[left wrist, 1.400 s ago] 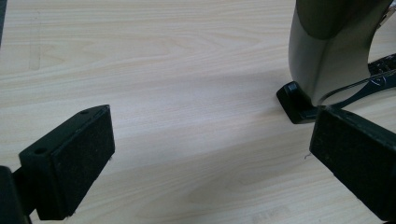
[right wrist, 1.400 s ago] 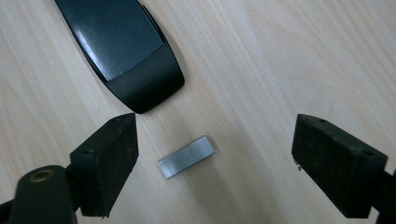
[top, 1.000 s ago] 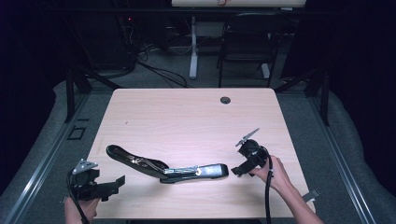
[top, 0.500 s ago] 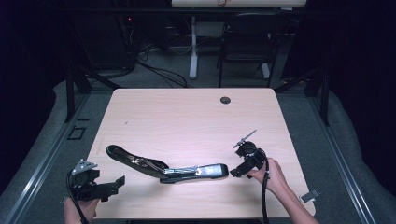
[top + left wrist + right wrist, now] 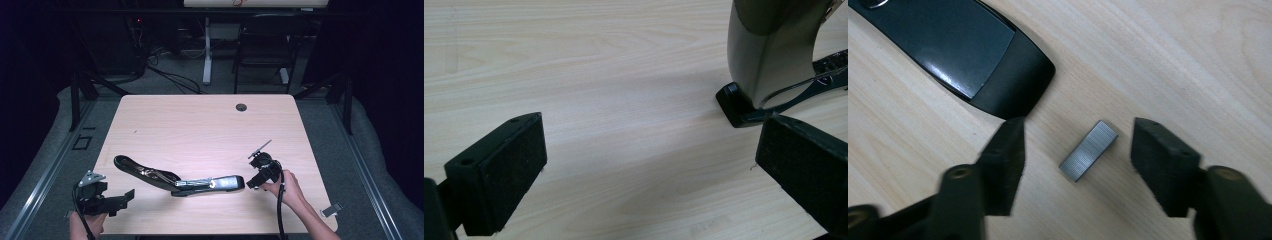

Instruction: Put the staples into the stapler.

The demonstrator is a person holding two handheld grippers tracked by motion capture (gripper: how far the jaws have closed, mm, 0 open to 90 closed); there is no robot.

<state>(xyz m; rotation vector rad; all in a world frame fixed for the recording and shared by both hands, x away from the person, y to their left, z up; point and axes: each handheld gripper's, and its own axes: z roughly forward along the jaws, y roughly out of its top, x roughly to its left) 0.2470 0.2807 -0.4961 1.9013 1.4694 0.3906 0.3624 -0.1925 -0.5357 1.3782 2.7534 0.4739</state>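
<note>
Right gripper view: right gripper (image 5: 1075,165) is closing unclenched around the staple strip (image 5: 1088,150) beside the stapler (image 5: 963,55); light, brittle, so pinching its long sides suits.

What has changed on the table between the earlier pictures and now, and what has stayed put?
The right gripper has crept slightly nearer the stapler, and its jaws have just been closing around the strip of staples on the table, not yet touching it. The left gripper, jaws open, and the opened stapler stayed put.
</note>
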